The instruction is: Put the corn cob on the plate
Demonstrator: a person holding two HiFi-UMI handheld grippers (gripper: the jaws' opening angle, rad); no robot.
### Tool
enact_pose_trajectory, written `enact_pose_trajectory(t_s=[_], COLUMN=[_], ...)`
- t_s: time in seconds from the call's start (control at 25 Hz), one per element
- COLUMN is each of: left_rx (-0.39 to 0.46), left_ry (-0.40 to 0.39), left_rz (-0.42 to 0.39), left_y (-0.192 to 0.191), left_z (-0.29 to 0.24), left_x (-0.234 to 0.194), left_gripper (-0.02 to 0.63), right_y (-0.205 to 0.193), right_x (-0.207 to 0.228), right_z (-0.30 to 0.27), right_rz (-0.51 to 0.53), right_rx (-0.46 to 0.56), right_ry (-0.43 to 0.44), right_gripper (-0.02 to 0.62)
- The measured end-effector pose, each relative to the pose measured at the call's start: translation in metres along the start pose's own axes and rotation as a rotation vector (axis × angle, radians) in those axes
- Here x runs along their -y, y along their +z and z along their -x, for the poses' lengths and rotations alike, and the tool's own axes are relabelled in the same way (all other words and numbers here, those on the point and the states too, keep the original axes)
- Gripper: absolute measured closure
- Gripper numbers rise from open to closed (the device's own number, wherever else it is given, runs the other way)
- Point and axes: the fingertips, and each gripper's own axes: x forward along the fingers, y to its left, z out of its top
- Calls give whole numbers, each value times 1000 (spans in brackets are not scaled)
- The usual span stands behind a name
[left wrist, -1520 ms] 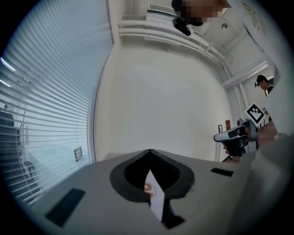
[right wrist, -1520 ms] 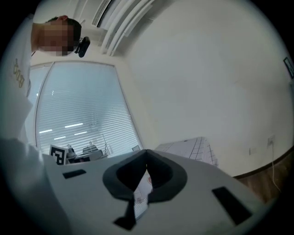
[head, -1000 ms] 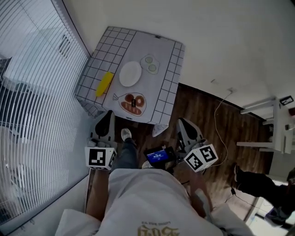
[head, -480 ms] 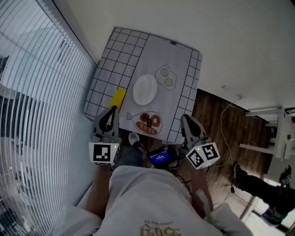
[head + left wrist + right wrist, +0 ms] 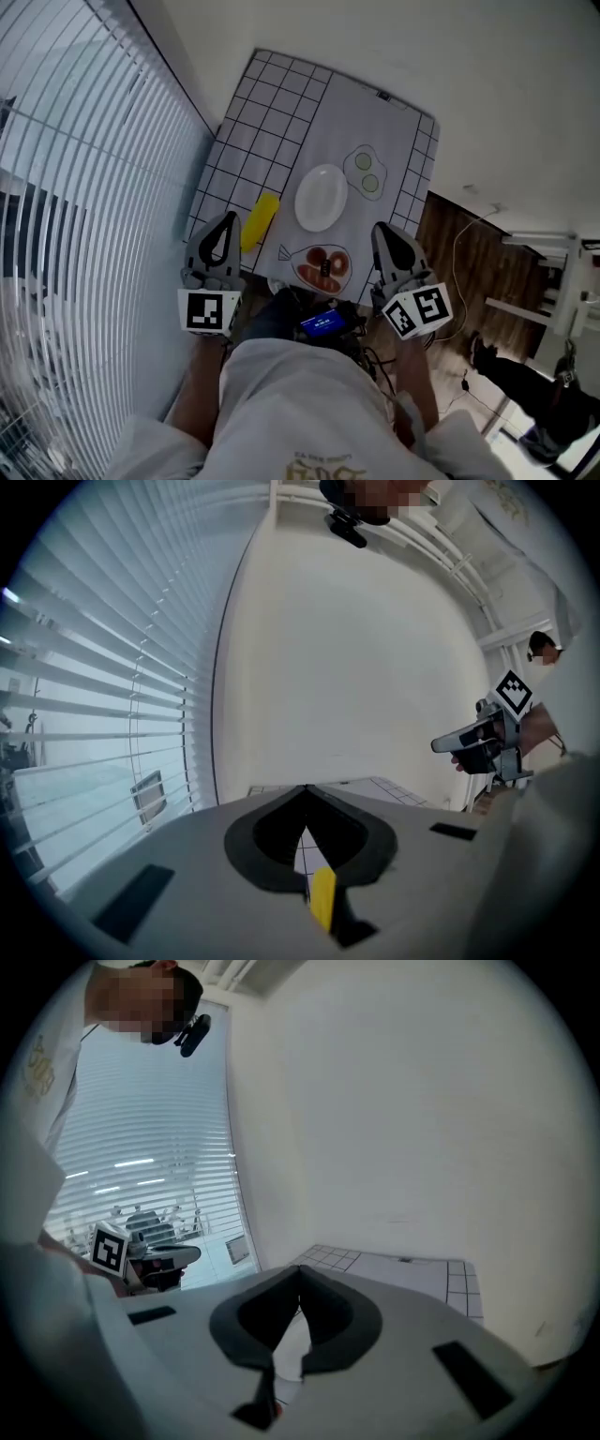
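The yellow corn cob (image 5: 260, 221) lies on the checked tablecloth (image 5: 272, 112), left of the empty white plate (image 5: 321, 197). My left gripper (image 5: 227, 218) is shut and empty at the table's near left edge, its tip just short of the cob. In the left gripper view the cob (image 5: 322, 898) shows through the gap below the shut jaws of the left gripper (image 5: 306, 787). My right gripper (image 5: 380, 228) is shut and empty at the near right edge. In the right gripper view the plate (image 5: 292, 1340) lies beyond the right gripper (image 5: 299, 1269).
A fish-shaped drawing with red-brown pieces (image 5: 323, 265) lies on the cloth near the front edge, and two green rounds (image 5: 366, 172) sit right of the plate. Window blinds (image 5: 84, 187) run along the left. A white wall stands behind the table, and wooden floor (image 5: 459, 253) lies to the right.
The table has come nearer in the head view. Both grippers have moved forward from the person's body to the table's near edge, still shut.
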Motion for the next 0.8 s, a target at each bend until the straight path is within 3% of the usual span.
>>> enact_pose_trajectory(t_s=[0.24,0.48,0.64,0.8], left_rx=[-8,-80,-123,-175], left_ry=[8,4,30,60], left_rz=[-28,-50,-44,-32], left_y=[-13,-35,-49,-68], left_z=[1,9,12,11], left_x=[-9,-11,-13,-16], left_gripper=[598,598,598,598], right_y=[6,-4,-11,-25], right_x=[-10,-19,-30,-48], right_z=[-18,-41,-69,-99], right_rz=[131,359,495,552], right_rx=[-28,-137,-197,-240], right_ry=[41,126,246,381], right_gripper=[589,589,588,588])
